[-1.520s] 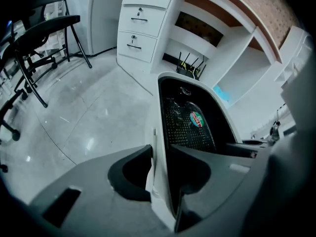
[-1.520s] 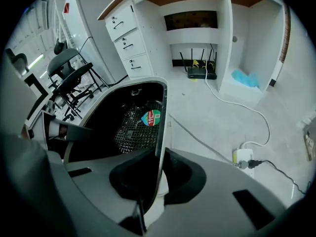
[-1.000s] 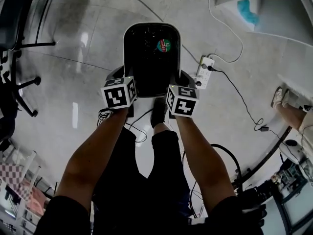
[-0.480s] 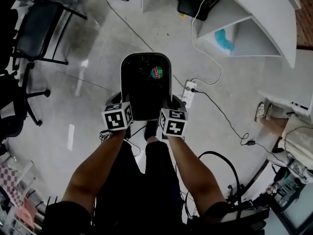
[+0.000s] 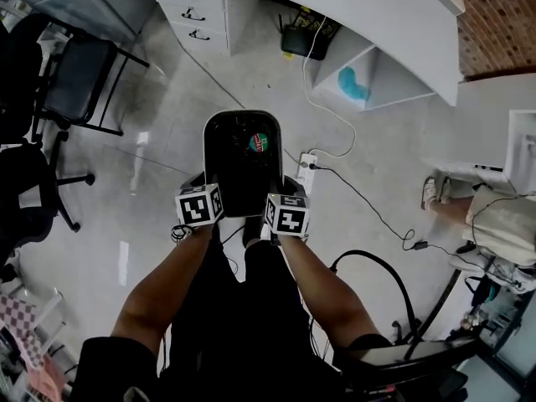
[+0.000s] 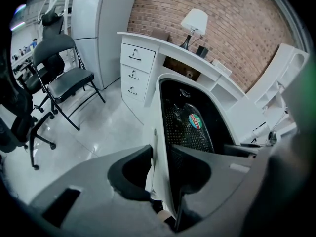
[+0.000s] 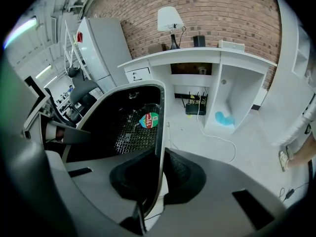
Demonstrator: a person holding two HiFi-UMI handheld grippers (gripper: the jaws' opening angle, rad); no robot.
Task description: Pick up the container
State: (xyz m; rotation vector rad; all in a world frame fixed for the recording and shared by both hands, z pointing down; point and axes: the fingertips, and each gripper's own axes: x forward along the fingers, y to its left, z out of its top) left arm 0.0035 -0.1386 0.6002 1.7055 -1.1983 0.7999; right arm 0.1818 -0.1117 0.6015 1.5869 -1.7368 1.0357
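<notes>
The container [image 5: 243, 162] is a black bin with a pale rim and a mesh floor, held above the floor in front of the person's legs. A round red-and-green sticker [image 5: 260, 141] lies inside it. My left gripper [image 5: 210, 187] is shut on the bin's left wall. In the left gripper view that wall [image 6: 160, 147] stands clamped between the jaws of the left gripper [image 6: 160, 184]. My right gripper [image 5: 280, 191] is shut on the right wall. The right gripper view shows the rim [image 7: 159, 132] pinched in the right gripper [image 7: 152, 181].
A white desk with drawers [image 5: 197, 11] stands ahead, and a folding chair [image 5: 79, 74] and an office chair [image 5: 25, 191] at the left. A power strip [image 5: 306, 163] and cables lie on the floor beyond the bin. A person's foot [image 5: 429, 193] shows at the right.
The view has drawn back from the floor, and the desk and drawers have come into sight. Both grippers keep their hold on the bin, which looks smaller and sits lower in the picture.
</notes>
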